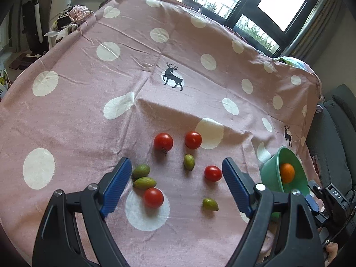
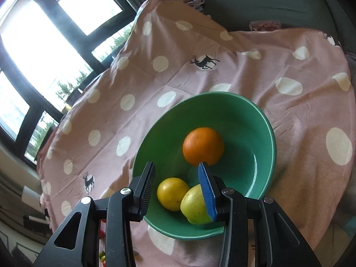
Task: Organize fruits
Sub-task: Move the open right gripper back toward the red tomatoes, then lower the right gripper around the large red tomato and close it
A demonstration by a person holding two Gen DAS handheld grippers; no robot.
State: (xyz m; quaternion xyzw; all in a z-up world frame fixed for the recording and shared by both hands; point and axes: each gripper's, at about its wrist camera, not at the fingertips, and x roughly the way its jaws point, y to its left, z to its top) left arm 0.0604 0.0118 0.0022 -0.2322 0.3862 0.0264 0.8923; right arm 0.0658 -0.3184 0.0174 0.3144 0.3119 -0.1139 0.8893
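Above, the left gripper (image 1: 176, 185) hangs spread over tomatoes (image 1: 163, 141) on the cloth (image 1: 77, 115). Right gripper (image 2: 176, 188), jaws parted and empty, hovers over the green bowl's (image 2: 251, 115) orange (image 2: 203, 145).

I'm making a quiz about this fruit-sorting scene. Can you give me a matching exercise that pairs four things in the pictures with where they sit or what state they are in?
Column one:
1. round orange fruit
2. four small red tomatoes
3. left tool
4. smooth yellow-green apple

Column two:
A. open, hovering above the loose fruit
B. loose on the pink dotted cloth
C. far side of the green round bowl, clear of the other fruit
D. near side of the bowl, beside the yellow lemon

Pairs: 1-C, 2-B, 3-A, 4-D
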